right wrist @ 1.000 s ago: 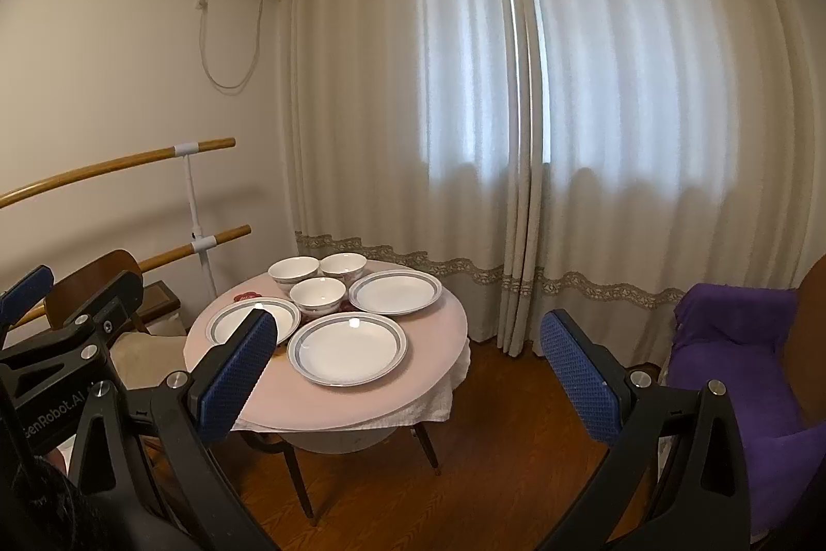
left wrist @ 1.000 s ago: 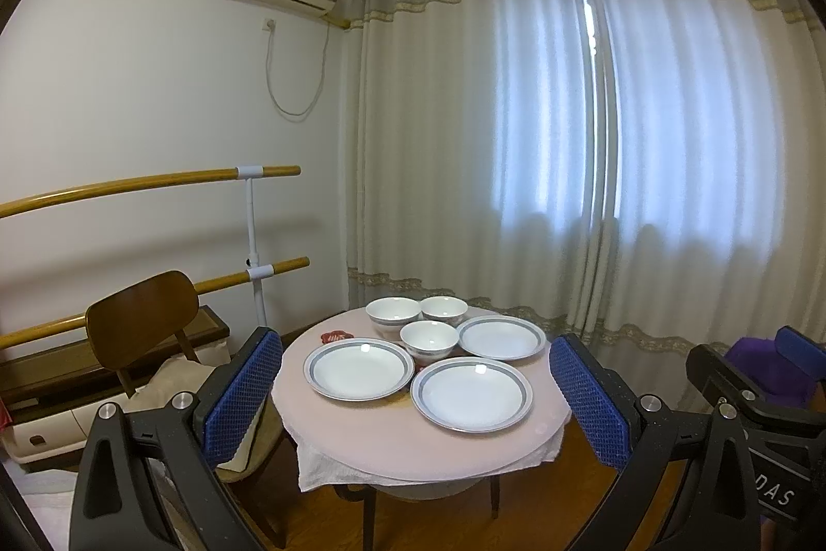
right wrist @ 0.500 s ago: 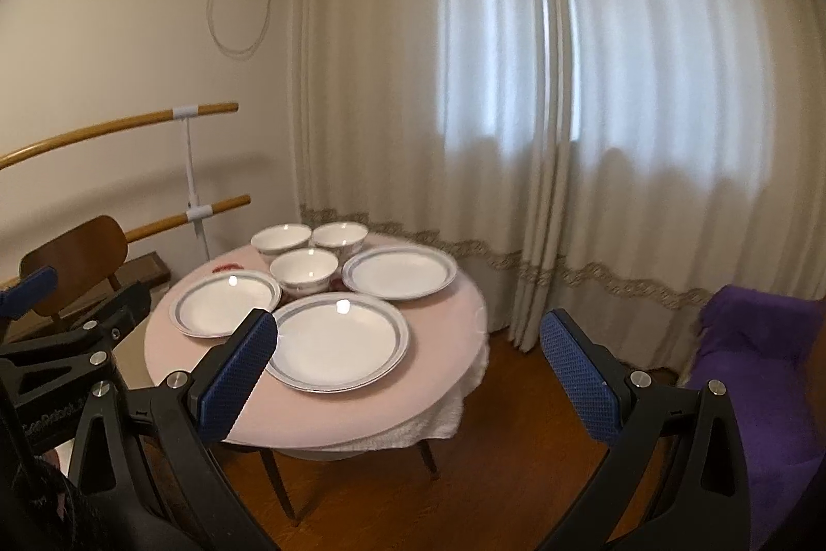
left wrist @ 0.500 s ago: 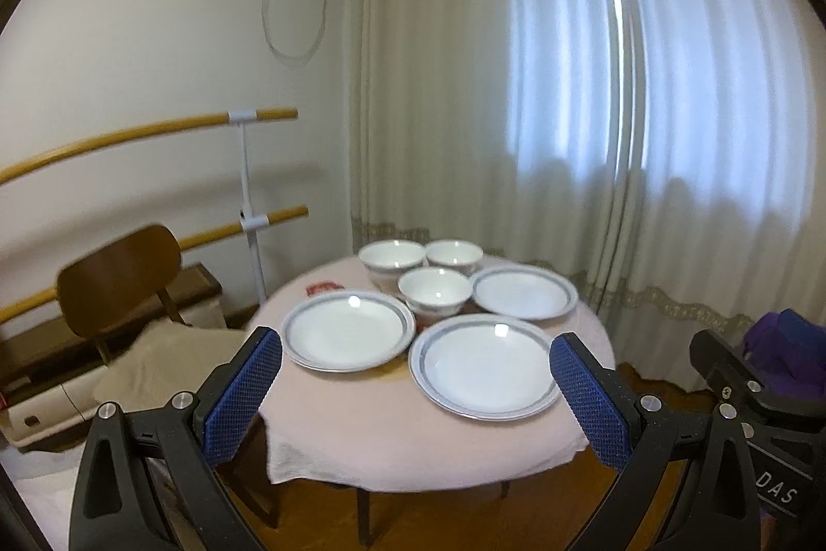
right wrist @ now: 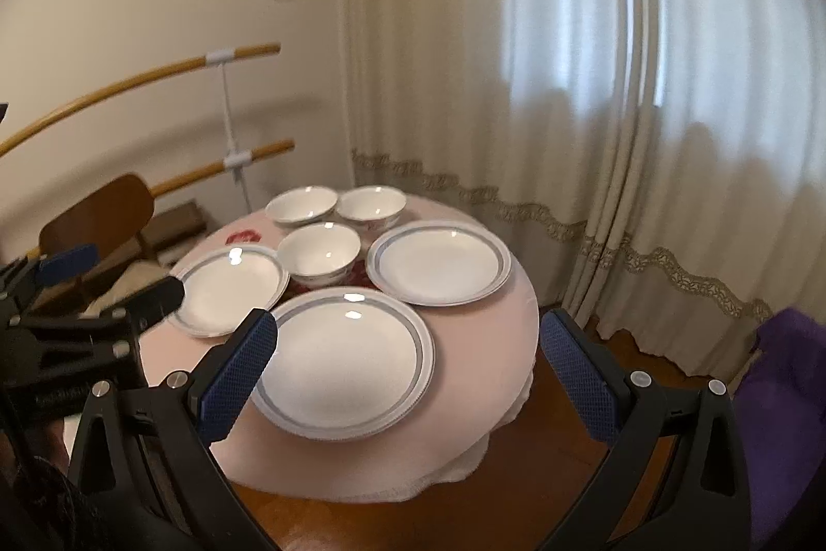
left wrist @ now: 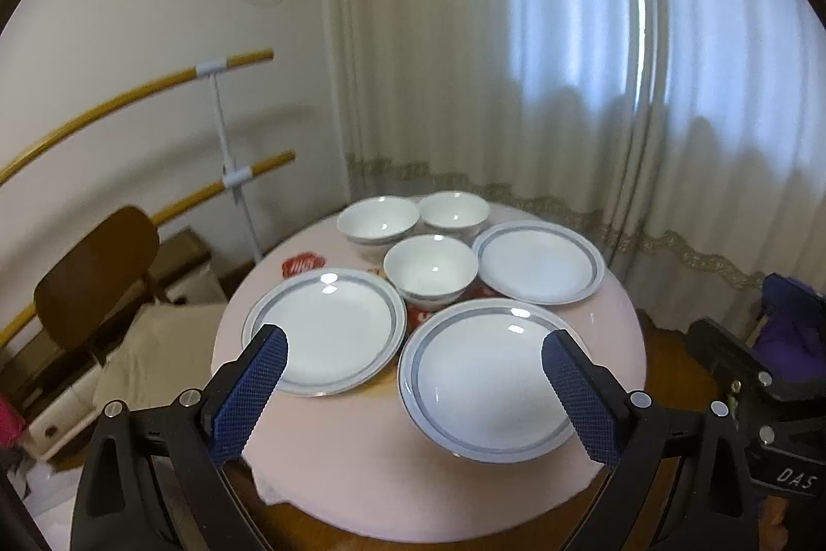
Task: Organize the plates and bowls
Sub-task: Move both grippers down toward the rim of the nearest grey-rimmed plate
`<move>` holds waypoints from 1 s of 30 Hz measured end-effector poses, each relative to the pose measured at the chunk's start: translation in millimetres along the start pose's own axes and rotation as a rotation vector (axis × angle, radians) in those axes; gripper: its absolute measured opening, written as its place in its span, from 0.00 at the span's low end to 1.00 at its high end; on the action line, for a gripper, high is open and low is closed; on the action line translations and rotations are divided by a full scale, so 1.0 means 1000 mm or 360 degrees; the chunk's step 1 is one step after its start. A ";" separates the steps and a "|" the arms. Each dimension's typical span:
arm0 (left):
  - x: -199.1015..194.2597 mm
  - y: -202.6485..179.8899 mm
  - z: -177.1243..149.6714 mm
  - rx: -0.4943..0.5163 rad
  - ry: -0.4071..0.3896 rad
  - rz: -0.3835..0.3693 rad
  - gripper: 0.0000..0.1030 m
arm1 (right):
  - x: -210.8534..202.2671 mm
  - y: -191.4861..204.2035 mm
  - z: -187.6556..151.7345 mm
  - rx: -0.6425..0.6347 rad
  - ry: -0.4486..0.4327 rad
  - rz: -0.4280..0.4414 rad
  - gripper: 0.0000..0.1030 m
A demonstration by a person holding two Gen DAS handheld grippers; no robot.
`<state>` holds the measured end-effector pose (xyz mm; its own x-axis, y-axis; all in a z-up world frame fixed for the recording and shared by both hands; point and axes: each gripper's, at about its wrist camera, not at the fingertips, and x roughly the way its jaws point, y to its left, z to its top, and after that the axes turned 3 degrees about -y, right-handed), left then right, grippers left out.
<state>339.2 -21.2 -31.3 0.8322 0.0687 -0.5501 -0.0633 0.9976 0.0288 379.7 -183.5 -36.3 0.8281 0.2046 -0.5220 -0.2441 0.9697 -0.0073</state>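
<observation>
Three white plates with grey rims and three white bowls sit on a round table (left wrist: 361,463) with a pink cloth. The near plate (left wrist: 490,375) lies in front of the middle bowl (left wrist: 431,269), with the left plate (left wrist: 330,329) and the right plate (left wrist: 539,262) beside it. Two bowls (left wrist: 378,218) (left wrist: 454,210) stand at the back. My left gripper (left wrist: 413,342) hovers short of the near plate, its jaws closing with nothing gripped. My right gripper (right wrist: 408,324) is open and holds nothing, over the near plate (right wrist: 346,362) and the table's right edge.
A wooden chair (left wrist: 98,272) stands left of the table below two wooden wall rails (left wrist: 232,174). Long curtains (left wrist: 568,86) hang behind. A purple seat (right wrist: 784,396) is on the right. A red sticker (left wrist: 303,264) lies on the cloth.
Both grippers have come closer to the table and tipped downward, so the dishes look larger and lower. The left fingers stand slightly closer together.
</observation>
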 end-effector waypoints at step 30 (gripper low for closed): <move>0.068 0.023 0.165 -0.0249 0.0670 -0.0063 0.84 | 0.064 -0.022 0.080 0.0031 0.0591 0.0130 1.00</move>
<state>485.8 7.9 69.7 0.5414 -0.0121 -0.8407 -0.1452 0.9835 -0.1076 478.1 -181.4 -1.5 0.5658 0.2227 -0.7939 -0.2893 0.9552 0.0618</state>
